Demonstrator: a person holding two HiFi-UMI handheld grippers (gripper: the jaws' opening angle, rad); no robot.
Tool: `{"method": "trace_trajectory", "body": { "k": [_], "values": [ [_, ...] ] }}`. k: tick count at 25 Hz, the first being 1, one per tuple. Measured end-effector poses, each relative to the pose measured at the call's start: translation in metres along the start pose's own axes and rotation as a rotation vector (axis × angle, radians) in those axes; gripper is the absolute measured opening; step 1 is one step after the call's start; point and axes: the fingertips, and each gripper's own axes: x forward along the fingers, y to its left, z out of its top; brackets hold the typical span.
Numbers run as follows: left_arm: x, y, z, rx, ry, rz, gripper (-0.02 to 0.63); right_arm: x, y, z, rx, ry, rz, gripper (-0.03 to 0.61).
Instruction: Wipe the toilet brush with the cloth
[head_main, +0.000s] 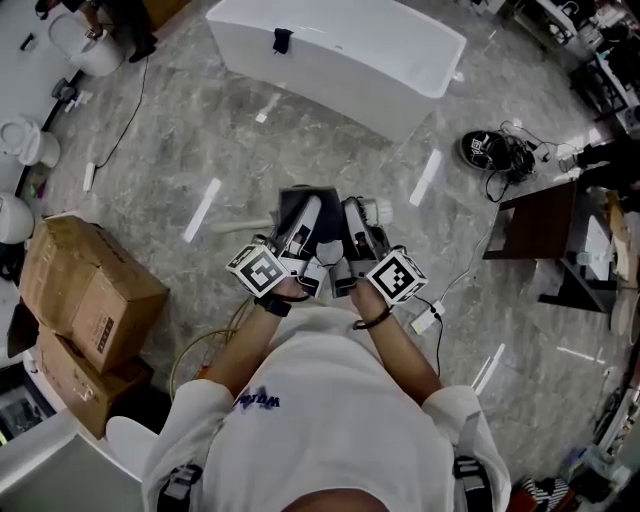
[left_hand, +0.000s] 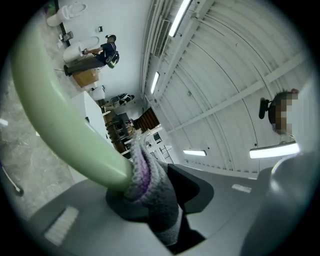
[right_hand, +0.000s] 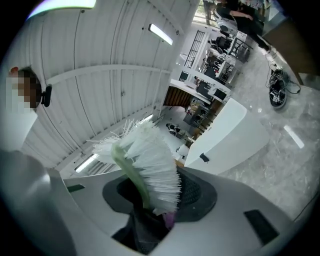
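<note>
In the head view both grippers are held close together in front of the person's chest. The toilet brush has a pale green handle (left_hand: 60, 120) and white bristles (right_hand: 150, 160); its head (head_main: 378, 210) pokes out to the right and its handle (head_main: 238, 226) to the left. A dark grey and purple cloth (left_hand: 150, 195) is wrapped round the handle, and the left gripper (left_hand: 150, 202) is shut on it. My right gripper (right_hand: 150, 212) is shut on the brush neck just below the bristles, with dark cloth (right_hand: 142, 227) beneath. The cloth (head_main: 305, 208) also shows between the left gripper (head_main: 300, 228) and right gripper (head_main: 355, 228).
A white bathtub (head_main: 340, 50) stands ahead on the marble floor. Cardboard boxes (head_main: 90, 300) sit at the left, a dark wooden table (head_main: 545, 225) at the right. A tangle of cables (head_main: 497, 150) and a power strip (head_main: 430, 318) lie on the floor. Toilets (head_main: 30, 140) line the far left.
</note>
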Motion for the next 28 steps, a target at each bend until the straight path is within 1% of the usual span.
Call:
{"method": "trace_trajectory", "body": {
  "k": [4, 6, 10, 12, 15, 17, 19, 24, 28],
  "values": [
    [0.011, -0.007, -0.001, 0.081, 0.029, -0.02, 0.123, 0.003, 0.002, 0.01, 0.021, -0.03, 0.005, 0.16],
    [0.016, -0.008, -0.002, 0.096, 0.032, -0.011, 0.123, 0.002, -0.001, 0.013, 0.033, -0.043, -0.005, 0.161],
    [0.02, -0.01, -0.006, 0.123, 0.046, 0.007, 0.126, 0.002, -0.002, 0.019, 0.024, -0.054, -0.001, 0.161],
    [0.02, -0.013, -0.01, 0.122, 0.066, -0.007, 0.126, 0.002, -0.001, 0.021, 0.024, -0.058, 0.009, 0.161],
    [0.02, -0.017, -0.016, 0.089, 0.104, -0.041, 0.12, 0.003, 0.002, 0.027, -0.002, -0.05, 0.026, 0.161],
    [0.018, -0.018, -0.016, 0.086, 0.117, -0.058, 0.107, 0.004, 0.0, 0.024, 0.016, -0.044, 0.021, 0.16],
    [0.015, -0.017, -0.01, 0.091, 0.116, -0.065, 0.091, 0.007, 0.002, 0.017, 0.028, -0.035, 0.025, 0.16],
    [0.013, -0.018, 0.0, 0.1, 0.117, -0.077, 0.067, 0.011, 0.009, 0.012, -0.002, 0.019, 0.075, 0.166],
    [0.012, -0.02, 0.001, 0.122, 0.112, -0.103, 0.067, 0.008, 0.009, 0.013, -0.017, 0.012, 0.068, 0.164]
  ]
}}
